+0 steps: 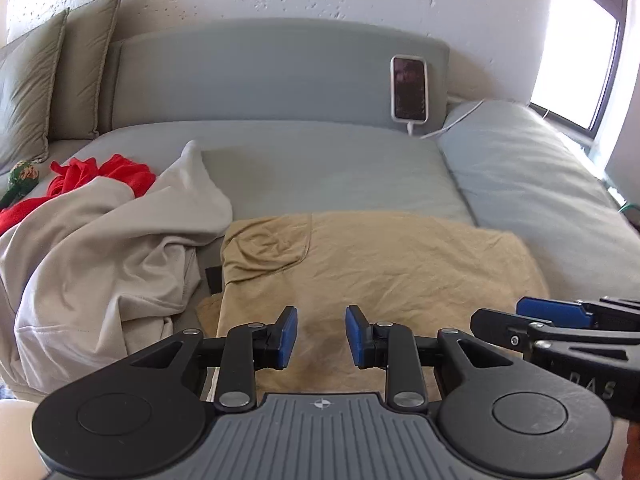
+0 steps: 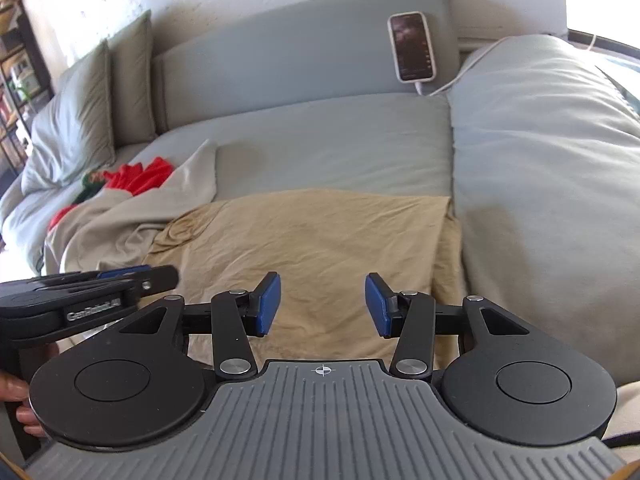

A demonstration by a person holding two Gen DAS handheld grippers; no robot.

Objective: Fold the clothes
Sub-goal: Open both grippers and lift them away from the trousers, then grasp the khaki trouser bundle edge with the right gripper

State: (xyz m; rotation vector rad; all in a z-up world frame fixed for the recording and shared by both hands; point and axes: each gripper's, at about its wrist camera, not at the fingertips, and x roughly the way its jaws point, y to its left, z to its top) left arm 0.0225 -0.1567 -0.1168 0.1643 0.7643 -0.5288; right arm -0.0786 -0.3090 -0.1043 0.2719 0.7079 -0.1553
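Left wrist view:
- Left gripper [image 1: 321,338]: jaws spread apart, blue pads [image 1: 288,336] facing each other, nothing between them; poised over near edge of tan garment [image 1: 384,268].
- Tan garment: folded flat into rough rectangle on grey bed [image 1: 328,172], near centre; sleeve [image 1: 268,248] laid over its far-left corner.
- Beige garment [image 1: 112,248]: crumpled heap, left of tan garment, touching its left edge.
- Red garment [image 1: 100,172]: bunched at far left, partly under beige heap.
- Green patterned item [image 1: 22,178]: far left edge, beside red garment; identity unclear.
- Phone [image 1: 409,89]: upright against grey headboard [image 1: 260,76], white cable [image 1: 452,120] running right.
- Olive pillows [image 1: 60,72]: far left, leaning on wall.
- Duvet [image 1: 532,188]: pale bulk along right side.
- Window [image 1: 580,48]: far right, bright.
- Right gripper [image 1: 556,314]: enters from right, seen side-on, level with left gripper.

Right wrist view:
- Right gripper [image 2: 322,305]: jaws released, wide gap, empty; above near part of tan garment [image 2: 320,248].
- Left gripper [image 2: 120,276]: side-on at left, just beside right gripper.
- Beige garment [image 2: 120,216], red garment [image 2: 144,174]: left, beyond tan garment.
- Phone [image 2: 411,46]: far, on headboard [image 2: 280,60].
- Duvet [image 2: 540,168]: right, meeting tan garment's right edge.
- Fingers [image 2: 24,416]: near left edge.
- Shelving [image 2: 12,92]: far left, blurred.
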